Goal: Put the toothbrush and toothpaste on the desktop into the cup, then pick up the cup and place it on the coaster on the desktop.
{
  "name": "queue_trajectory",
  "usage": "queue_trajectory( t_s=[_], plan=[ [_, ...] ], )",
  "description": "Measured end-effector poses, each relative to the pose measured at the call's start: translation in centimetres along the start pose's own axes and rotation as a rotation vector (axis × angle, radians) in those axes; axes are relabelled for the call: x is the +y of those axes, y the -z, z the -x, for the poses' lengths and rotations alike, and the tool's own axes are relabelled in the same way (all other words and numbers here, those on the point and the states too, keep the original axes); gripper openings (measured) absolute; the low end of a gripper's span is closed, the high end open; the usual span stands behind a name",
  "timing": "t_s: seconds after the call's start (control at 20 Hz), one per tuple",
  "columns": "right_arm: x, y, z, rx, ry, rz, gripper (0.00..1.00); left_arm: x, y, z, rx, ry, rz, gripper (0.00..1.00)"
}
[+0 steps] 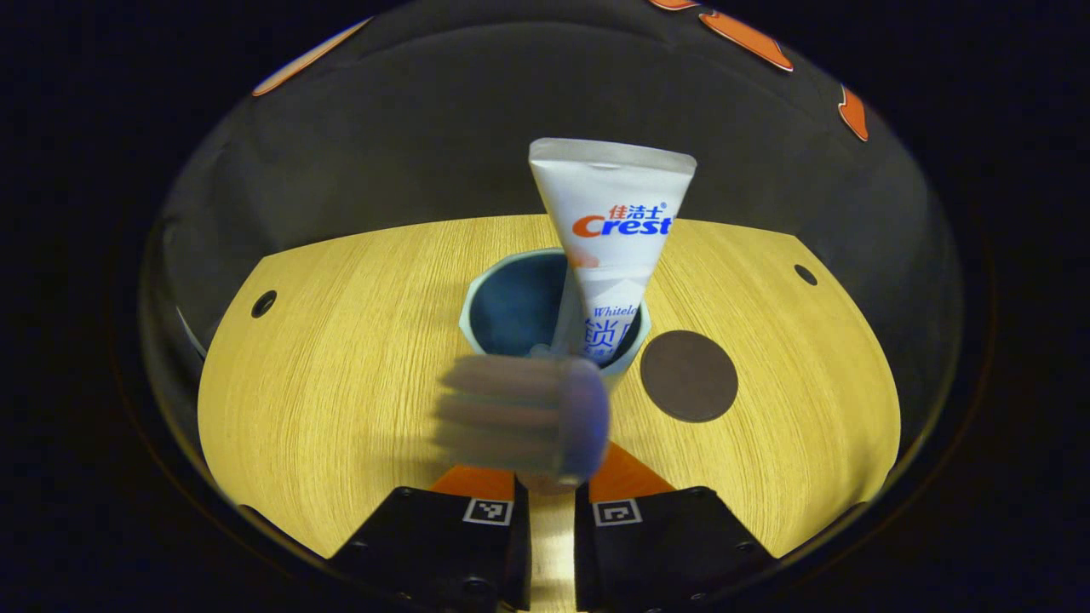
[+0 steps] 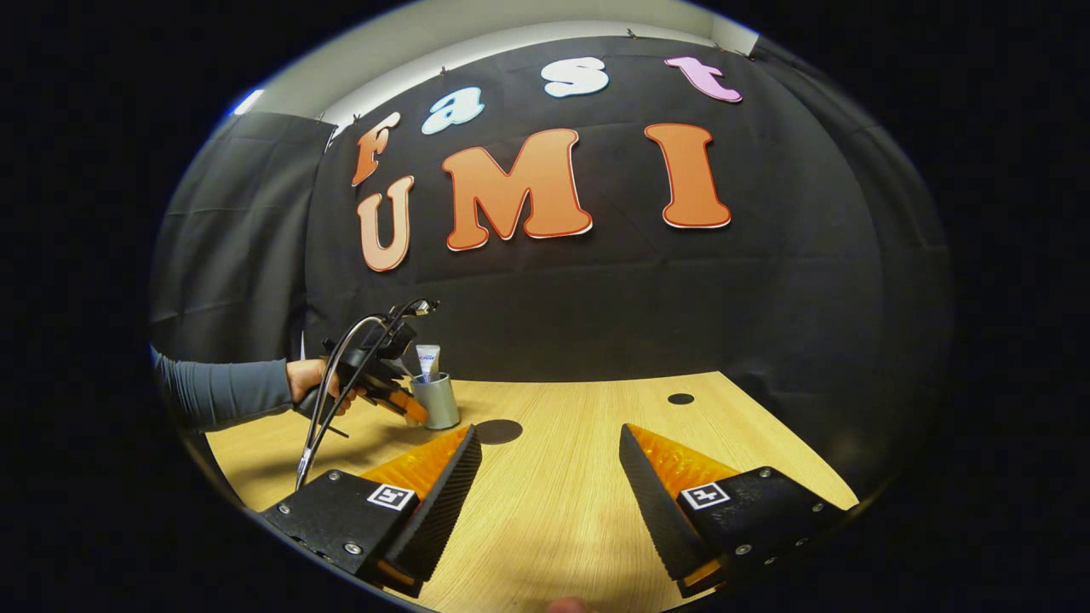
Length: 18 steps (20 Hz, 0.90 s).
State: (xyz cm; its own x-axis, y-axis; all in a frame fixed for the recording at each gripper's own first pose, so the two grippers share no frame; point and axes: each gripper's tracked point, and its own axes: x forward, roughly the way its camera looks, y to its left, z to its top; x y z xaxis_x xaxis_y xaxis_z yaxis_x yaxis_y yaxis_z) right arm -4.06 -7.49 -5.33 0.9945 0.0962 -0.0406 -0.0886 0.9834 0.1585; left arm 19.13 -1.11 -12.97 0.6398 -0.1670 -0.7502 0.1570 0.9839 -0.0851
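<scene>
Up close, the left gripper clamps a blurred toothbrush (handle hidden) above the cup; right gripper fingers gape wide.

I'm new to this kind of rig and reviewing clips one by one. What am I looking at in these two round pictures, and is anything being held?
A person holds a two-finger gripper in each hand; a camera rides on each. In the left gripper view, the left gripper grips a toothbrush, its blurred head near the lens, its handle reaching into the cup. A toothpaste tube already stands in the cup, and a dark round coaster lies beside it on the wooden desktop. The right gripper view looks across the desk: the right gripper is open and empty.
</scene>
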Motion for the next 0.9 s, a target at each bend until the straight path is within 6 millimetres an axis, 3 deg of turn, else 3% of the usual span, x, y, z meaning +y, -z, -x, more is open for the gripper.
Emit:
queue_trajectory(
  t_s=[0.25,0.45,0.7,0.9],
  plan=[
    [-0.6,0.0,0.3,-0.006,0.018,0.010,0.98,-0.2,-1.0,0.8,-0.039,0.033,-0.050,0.19],
    [-1.3,-0.1,0.7,-0.010,0.037,0.008,0.98,-1.3,-4.3,2.0,-0.089,0.019,-0.120,0.19],
    [-2.2,0.3,0.9,-0.007,0.055,-0.013,0.98,-1.2,-3.5,2.0,-0.061,0.015,-0.115,0.19],
    [-1.4,0.7,0.1,0.006,0.040,-0.013,0.97,-1.5,-2.1,1.4,-0.019,0.032,-0.088,0.19]
  ],
)
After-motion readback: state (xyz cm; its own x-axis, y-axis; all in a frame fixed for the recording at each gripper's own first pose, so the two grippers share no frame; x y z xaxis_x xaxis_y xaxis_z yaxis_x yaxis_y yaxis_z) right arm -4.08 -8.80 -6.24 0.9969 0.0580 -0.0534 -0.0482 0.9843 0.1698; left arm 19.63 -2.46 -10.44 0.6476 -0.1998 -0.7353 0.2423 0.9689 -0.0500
